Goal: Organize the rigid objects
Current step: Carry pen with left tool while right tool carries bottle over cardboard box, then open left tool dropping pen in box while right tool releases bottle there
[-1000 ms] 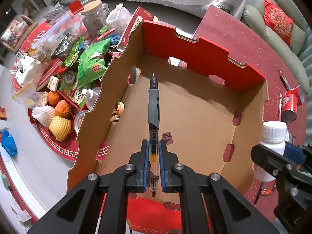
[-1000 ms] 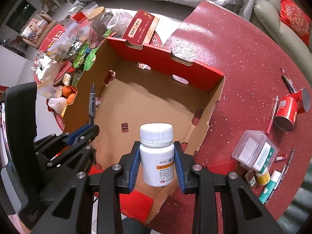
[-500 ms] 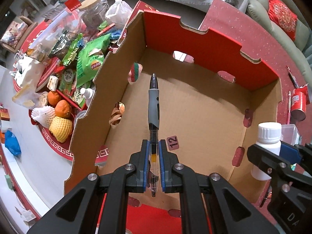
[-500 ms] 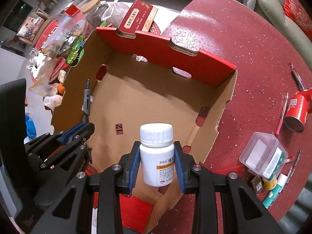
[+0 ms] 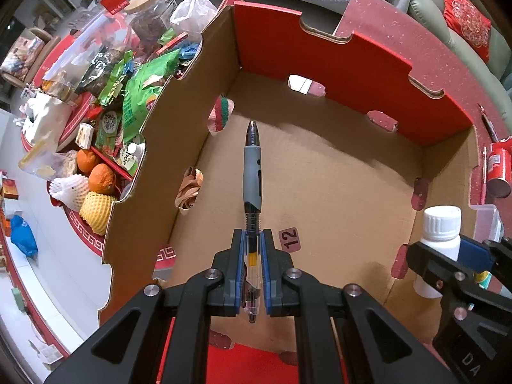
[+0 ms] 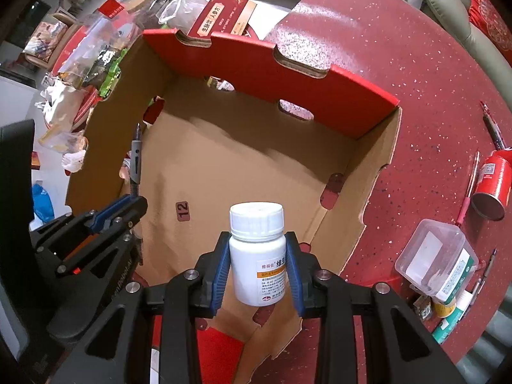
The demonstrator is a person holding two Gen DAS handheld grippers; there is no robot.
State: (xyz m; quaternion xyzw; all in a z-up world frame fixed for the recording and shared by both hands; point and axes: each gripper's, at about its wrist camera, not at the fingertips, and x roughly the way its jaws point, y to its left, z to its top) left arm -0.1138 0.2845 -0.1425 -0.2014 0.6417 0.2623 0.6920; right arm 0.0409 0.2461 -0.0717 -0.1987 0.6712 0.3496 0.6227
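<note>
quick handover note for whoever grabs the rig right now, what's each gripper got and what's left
Left gripper: shut on the pen, tip pointing into the cardboard box.
Right gripper: shut on the white pill bottle, over the box's near right corner.
Done: nothing lies in the box yet.
Left: set both down inside, then fetch the red can, clear container and loose pens on the table.
</note>
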